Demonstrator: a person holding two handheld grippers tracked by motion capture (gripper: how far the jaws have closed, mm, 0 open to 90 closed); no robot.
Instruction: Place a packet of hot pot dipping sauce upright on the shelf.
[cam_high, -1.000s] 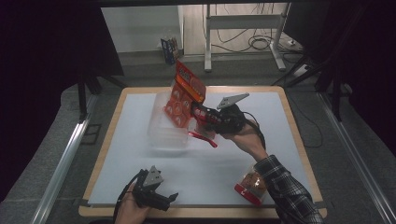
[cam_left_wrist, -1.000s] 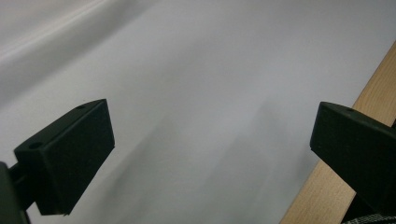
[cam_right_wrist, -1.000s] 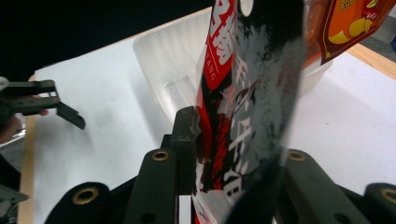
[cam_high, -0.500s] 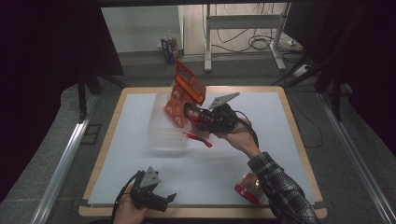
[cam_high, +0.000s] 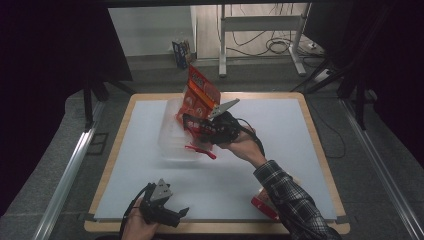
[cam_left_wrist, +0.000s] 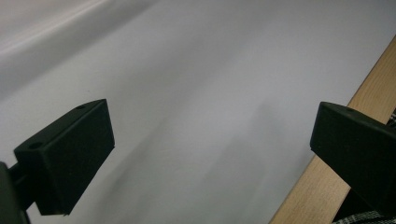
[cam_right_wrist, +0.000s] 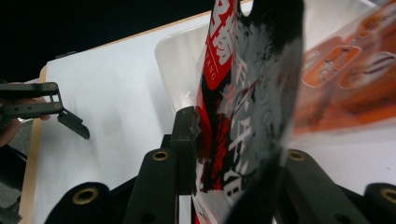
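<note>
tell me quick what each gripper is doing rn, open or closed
Left gripper: open, jaws wide apart over the white table, holding nothing.
Right gripper: shut on a black-and-red snack packet, over the clear plastic container.

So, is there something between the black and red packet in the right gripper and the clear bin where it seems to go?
Partly. The right gripper is shut on the black and red packet at the clear bin. An orange snack bag already leans in the bin's far part. The near part looks free.
</note>
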